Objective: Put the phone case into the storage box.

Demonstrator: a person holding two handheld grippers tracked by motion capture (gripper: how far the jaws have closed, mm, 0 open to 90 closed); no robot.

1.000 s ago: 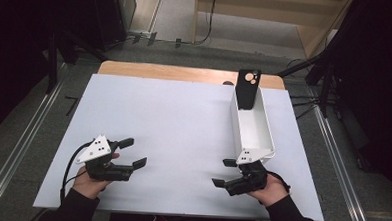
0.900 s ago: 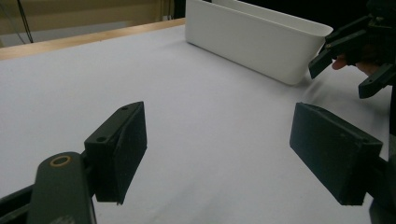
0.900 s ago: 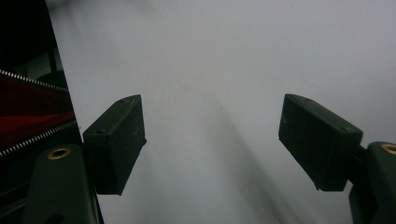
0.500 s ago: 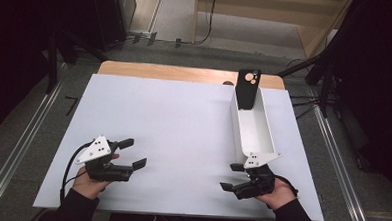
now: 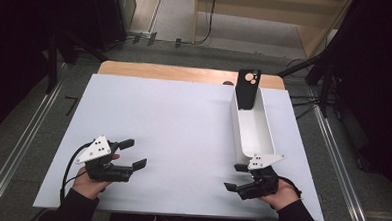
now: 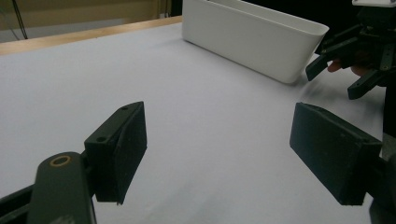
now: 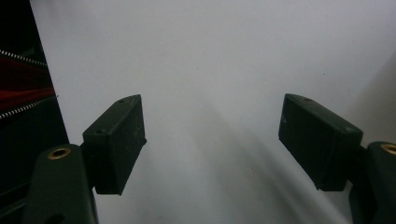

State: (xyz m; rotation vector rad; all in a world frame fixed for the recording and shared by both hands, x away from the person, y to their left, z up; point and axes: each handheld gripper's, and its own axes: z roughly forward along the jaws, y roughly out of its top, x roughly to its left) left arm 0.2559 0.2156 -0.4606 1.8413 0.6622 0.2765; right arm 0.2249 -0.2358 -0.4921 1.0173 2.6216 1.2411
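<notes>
Two grippers, left [image 5: 131, 154] and right [image 5: 237, 177], rest low over the table [image 5: 173, 119], jaws open and empty. Phone case [image 5: 248, 89] stands in the white bin [image 5: 263, 124], untouched; handling not begun.

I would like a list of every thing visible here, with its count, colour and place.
bin: one, white, long, on the sheet's right side, nothing seen inside except the case's lower end.
case: one, black phone case, standing at the bin's far end, leaning on its wall.
sheet: one, white, covering most of the table.
table: one, wooden, bare strip at the far edge.
left gripper: one, black, near left of the sheet, open, holding nothing.
right gripper: one, black, just before the bin's near end, open, holding nothing.
</notes>
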